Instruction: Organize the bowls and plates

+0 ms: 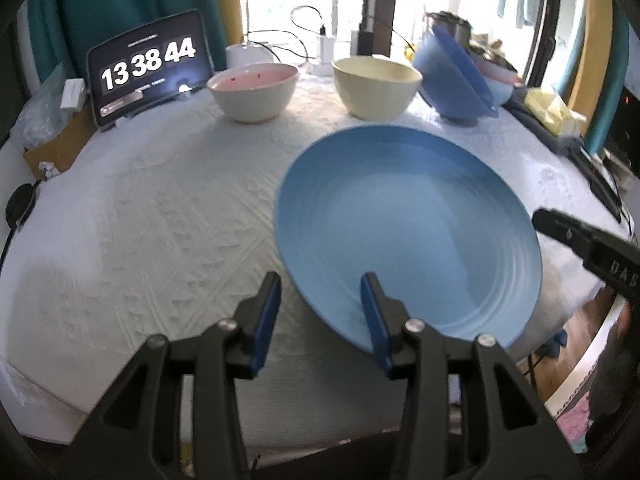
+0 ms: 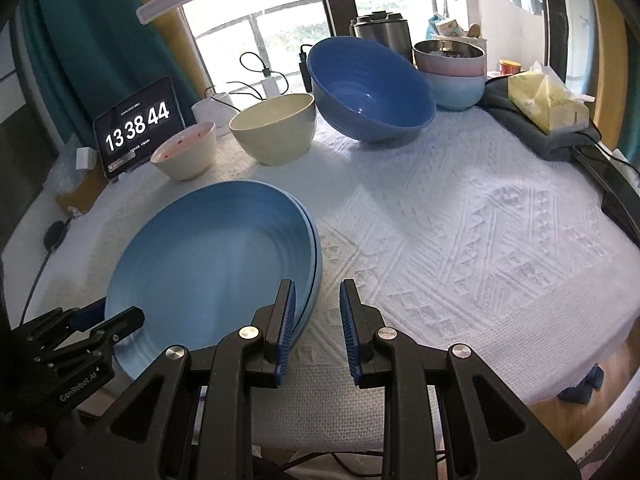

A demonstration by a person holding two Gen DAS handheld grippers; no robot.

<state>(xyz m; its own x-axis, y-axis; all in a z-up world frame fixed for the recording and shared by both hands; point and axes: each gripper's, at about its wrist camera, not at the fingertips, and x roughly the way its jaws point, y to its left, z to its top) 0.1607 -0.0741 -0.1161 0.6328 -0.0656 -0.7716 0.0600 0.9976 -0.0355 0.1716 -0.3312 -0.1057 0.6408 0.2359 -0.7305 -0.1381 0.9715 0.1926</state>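
Note:
Two stacked light blue plates lie on the white tablecloth. My left gripper is open astride their near rim, one finger over the inside and one outside it, with the pads not pressing. My right gripper is open at the opposite rim; its left finger overlaps the edge and its right finger stands over bare cloth. One of its fingers shows in the left wrist view. At the back stand a pink-lined bowl, a cream bowl and a tilted dark blue bowl.
Stacked pale blue and pink bowls sit at the back right beside a metal kettle. A tablet clock leans at the back left. A tissue pack rests on grey cloth. Cables run along the window side. The table's edge drops off at the front right.

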